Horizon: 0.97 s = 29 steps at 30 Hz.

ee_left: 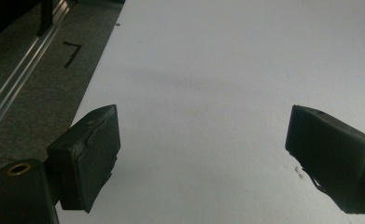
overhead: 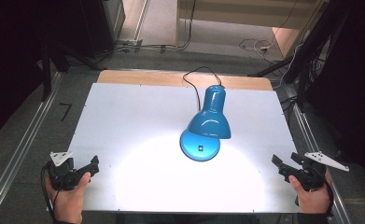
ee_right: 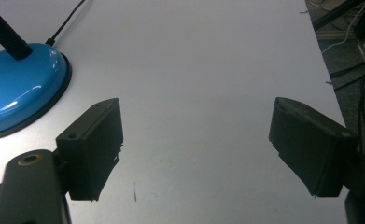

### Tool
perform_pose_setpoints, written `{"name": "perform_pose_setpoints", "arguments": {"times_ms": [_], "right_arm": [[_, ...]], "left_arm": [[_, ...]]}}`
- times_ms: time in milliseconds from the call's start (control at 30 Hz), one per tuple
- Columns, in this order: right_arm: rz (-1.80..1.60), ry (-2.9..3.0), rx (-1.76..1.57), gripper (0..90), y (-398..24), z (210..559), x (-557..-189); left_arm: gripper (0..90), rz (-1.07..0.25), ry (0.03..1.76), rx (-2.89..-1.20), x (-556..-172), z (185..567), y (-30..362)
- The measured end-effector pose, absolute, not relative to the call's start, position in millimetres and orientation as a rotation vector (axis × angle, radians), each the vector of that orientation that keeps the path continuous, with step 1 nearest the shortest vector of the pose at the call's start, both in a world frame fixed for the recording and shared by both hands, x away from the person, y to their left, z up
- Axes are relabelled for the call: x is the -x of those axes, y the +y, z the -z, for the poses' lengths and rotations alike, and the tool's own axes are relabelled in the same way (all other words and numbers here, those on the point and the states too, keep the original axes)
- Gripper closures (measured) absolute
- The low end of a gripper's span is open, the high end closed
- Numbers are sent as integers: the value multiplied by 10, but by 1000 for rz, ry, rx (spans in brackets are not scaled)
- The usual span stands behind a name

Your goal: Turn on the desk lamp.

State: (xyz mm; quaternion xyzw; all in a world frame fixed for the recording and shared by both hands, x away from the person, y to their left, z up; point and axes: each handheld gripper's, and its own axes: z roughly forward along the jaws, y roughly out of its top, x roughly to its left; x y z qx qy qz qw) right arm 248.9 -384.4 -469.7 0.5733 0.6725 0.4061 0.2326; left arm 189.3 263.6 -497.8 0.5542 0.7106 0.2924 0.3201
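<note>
Glossy blue metal desk lamp point(overhead: 207, 126) lit, standing mid-bench on white bench point(overhead: 124, 121), slightly right of centre.
Left tool point(overhead: 94, 164) at near left edge, right tool point(overhead: 277, 164) at near right edge; both released, jaws wide, grasping nothing, well apart from lamp.

White worktop point(overhead: 124, 121) with a bright pool of light near its front, wooden edge point(overhead: 138, 77) at the back, grey carpeted floor point(overhead: 35, 121), metal rails point(overhead: 19, 154), loose cables point(overhead: 252, 45) beyond, dark surroundings.

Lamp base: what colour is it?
Glossy bright blue, matching the shade; the lamp base shows best in the right gripper view, with a dark rim.
</note>
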Motion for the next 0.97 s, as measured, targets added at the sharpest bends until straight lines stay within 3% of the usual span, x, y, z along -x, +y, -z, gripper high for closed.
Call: {"name": "perform_pose_setpoints", "arguments": {"times_ms": [967], "right_arm": [[-1024, 1781, -1609, 163, -4058, 4730, -2394]], "left_arm": [[113, -800, 1899, -1437, -1843, 4980, 2760]]}}
